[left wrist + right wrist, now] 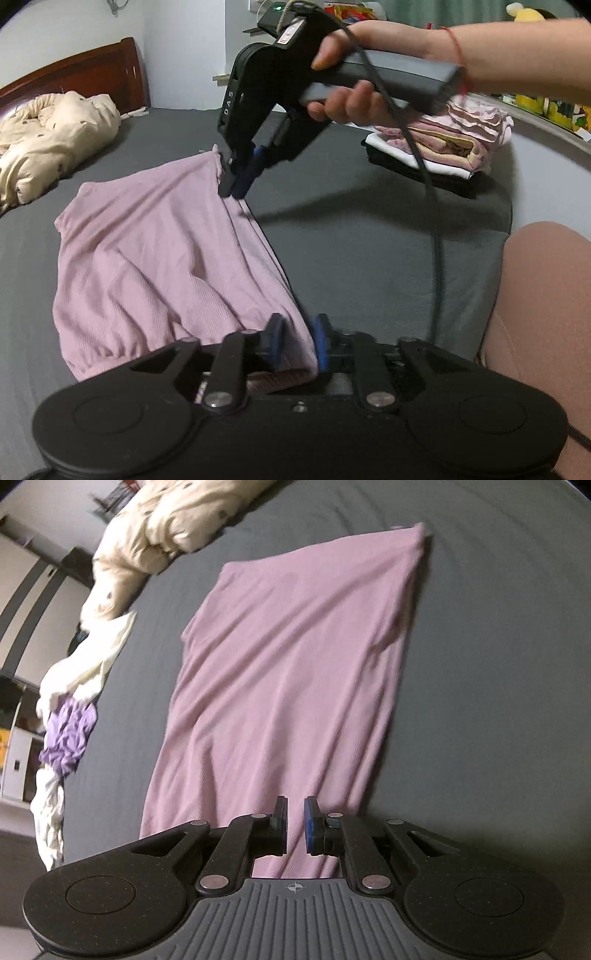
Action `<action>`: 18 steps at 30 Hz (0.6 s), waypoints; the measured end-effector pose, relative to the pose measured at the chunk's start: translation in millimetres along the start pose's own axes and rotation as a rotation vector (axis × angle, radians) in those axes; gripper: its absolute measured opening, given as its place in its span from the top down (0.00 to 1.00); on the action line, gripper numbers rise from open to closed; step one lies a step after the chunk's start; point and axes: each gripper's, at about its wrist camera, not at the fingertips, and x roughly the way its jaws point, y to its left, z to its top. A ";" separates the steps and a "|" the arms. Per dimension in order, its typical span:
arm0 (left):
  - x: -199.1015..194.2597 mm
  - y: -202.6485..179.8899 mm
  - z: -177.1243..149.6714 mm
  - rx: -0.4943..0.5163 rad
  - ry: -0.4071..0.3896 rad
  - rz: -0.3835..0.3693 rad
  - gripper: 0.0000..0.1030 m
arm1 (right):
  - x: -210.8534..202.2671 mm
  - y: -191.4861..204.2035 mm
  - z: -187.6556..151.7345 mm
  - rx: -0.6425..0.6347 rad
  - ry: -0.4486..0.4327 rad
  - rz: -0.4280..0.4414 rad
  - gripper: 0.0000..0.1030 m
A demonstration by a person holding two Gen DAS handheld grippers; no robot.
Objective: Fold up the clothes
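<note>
- The pink top [155, 258] lies part-folded on the grey bed [369, 258], one long edge lifted clear of the sheet between the two grippers.
- Left gripper [297, 341]: fingers [275, 332] narrowly parted with the near hem bunched between them; the cloth fills the gap, so it reads as a grip on the hem.
- Right gripper [232, 184]: fingers nearly closed, pinching the far corner of the same edge, seen from the left wrist view at about 11 o'clock. From its own camera, right gripper [295, 823] has the cloth running up between the pads.
- Handling, as a judgement: thin ribbed knit, light, limp and stretchy. It will sag and ripple between the holds, so keep the edge taut. Nothing fragile, and little risk of slipping on the rubber pads.
- Best holds: hem and shoulder corners, where doubled cloth gives the pads more to bite.
- Long axis: from the near hem away toward 11 o'clock in the left view; 6 to 1 o'clock in the right view.
- A folded stack [443, 147] sits at 2 o'clock and a cream quilt [48, 140] at 10 o'clock, both well apart from the top.
</note>
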 end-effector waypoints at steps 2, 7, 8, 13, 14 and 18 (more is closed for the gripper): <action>1.9 -3.3 0.3 0.008 0.001 0.006 0.75 | 7.8 7.4 -5.3 -0.022 0.012 -0.009 0.91; -0.1 -9.1 0.7 0.015 -0.007 -0.003 0.66 | 25.2 8.5 -12.5 -0.037 0.025 -0.100 0.92; -2.4 -8.8 0.3 0.014 -0.010 -0.005 0.66 | 22.2 5.6 -13.1 -0.032 0.015 -0.122 0.92; -31.1 1.4 -2.7 0.000 -0.032 0.002 0.58 | -0.7 -4.3 -24.3 -0.042 -0.013 -0.158 0.91; -37.8 4.3 -4.6 0.003 -0.036 0.011 0.56 | -7.0 -3.5 -30.2 -0.050 -0.012 -0.121 0.91; -65.6 20.3 -21.4 0.033 -0.022 0.061 0.43 | -27.1 19.3 -68.5 -0.160 -0.077 -0.001 0.91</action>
